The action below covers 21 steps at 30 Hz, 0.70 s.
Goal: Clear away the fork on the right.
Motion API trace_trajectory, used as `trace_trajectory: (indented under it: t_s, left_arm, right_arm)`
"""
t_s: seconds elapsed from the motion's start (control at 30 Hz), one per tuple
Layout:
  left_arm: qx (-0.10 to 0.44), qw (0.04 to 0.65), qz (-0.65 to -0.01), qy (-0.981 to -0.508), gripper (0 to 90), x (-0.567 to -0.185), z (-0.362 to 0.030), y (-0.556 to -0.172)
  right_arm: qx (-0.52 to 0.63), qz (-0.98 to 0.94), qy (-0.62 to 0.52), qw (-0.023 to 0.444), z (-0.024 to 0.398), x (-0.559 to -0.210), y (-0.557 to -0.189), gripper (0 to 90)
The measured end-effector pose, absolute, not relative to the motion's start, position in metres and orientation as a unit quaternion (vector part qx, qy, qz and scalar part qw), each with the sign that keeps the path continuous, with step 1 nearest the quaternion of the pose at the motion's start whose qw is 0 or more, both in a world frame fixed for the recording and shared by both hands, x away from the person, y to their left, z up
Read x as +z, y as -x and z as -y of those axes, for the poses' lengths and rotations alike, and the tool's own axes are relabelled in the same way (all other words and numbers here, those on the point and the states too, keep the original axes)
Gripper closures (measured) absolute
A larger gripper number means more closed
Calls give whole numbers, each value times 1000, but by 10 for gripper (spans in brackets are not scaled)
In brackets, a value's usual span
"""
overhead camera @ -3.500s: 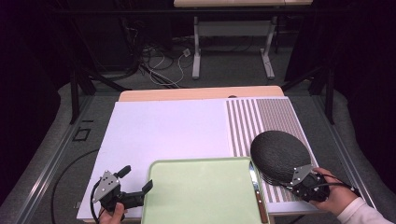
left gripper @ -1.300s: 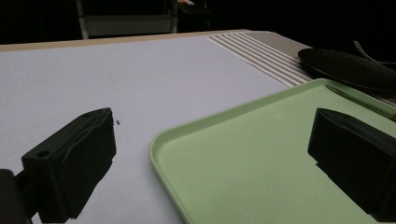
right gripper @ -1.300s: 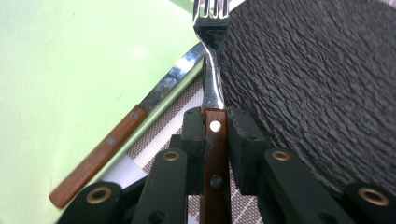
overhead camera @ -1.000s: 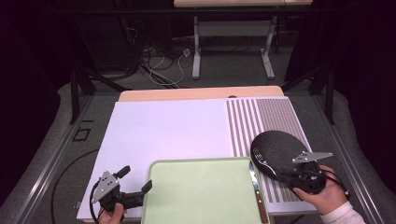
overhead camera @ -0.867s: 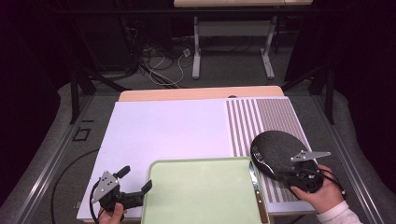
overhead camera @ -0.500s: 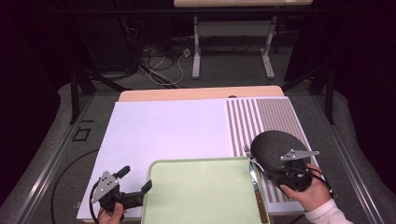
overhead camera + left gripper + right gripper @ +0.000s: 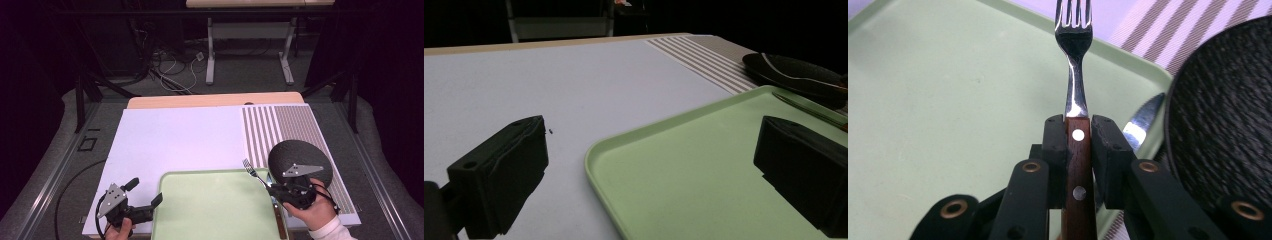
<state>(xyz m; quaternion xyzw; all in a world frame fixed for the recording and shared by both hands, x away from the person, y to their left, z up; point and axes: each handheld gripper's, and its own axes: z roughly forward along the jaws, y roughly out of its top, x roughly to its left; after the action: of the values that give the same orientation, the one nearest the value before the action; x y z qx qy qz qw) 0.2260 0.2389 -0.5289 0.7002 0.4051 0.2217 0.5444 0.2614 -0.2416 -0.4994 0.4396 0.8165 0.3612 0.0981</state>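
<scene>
Here, the right gripper (image 7: pixel 1078 125) pinches a fork (image 7: pixel 1074 55) by its wooden handle, jaws pressed flat on both sides. The fork runs straight out along the jaws, tines fwd, over the far-right corner of the green tray (image 7: pixel 210 210). A knife (image 7: pixel 1140 125) lies just beside, btw tray and black plate (image 7: pixel 295 155). The left gripper (image 7: pixel 150 207) sits spread wide at the tray's left edge, nothing clamped.

No legible text, labels, brand marks, numbers or signs appear on any surface, object or tool in the three current views.
</scene>
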Motion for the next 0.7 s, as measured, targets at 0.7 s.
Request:
trace_trajectory:
  t_s: [0.7]
  left_arm:
    - [221, 548, -400, -701, 10, -528, -239, -225]
  right_arm:
    - [368, -820, -431, 76, 222, -505, -242, 775]
